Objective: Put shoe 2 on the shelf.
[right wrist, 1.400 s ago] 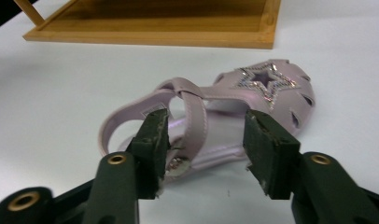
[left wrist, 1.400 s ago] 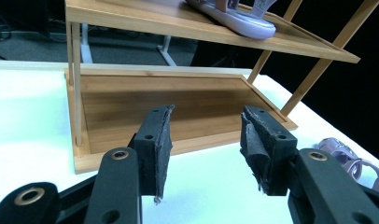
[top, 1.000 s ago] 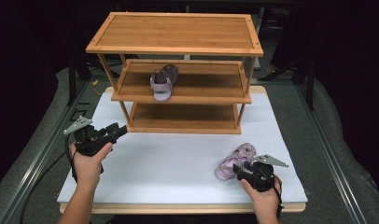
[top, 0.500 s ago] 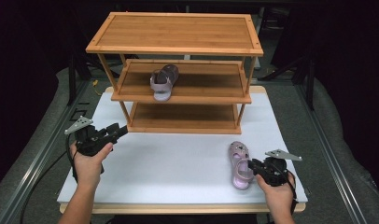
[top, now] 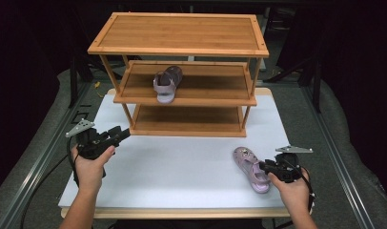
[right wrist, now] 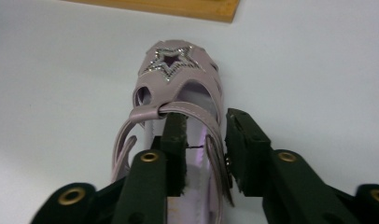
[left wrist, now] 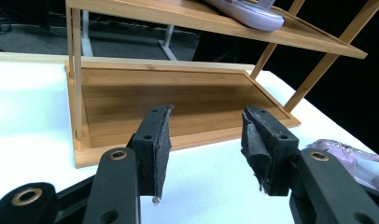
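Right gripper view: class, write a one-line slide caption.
Right gripper fingers straddle one side strap of a lilac star-toed sandal on the white table.

In the right gripper view, the heel end of the lilac sandal [right wrist: 178, 121] runs off the bottom edge, and the right gripper [right wrist: 204, 144] covers much of its footbed; whether the pads press the side strap between them cannot be told. In the left gripper view, that sandal [left wrist: 351, 161] sits half behind the right-hand jaw and is cut by the picture's edge. The second sandal [left wrist: 246, 11] on the rack's middle shelf [left wrist: 313, 39] is cropped at the top, showing little more than its sole. In the high view, the bottom shelf [top: 187, 125] lies partly hidden under the shelves above.
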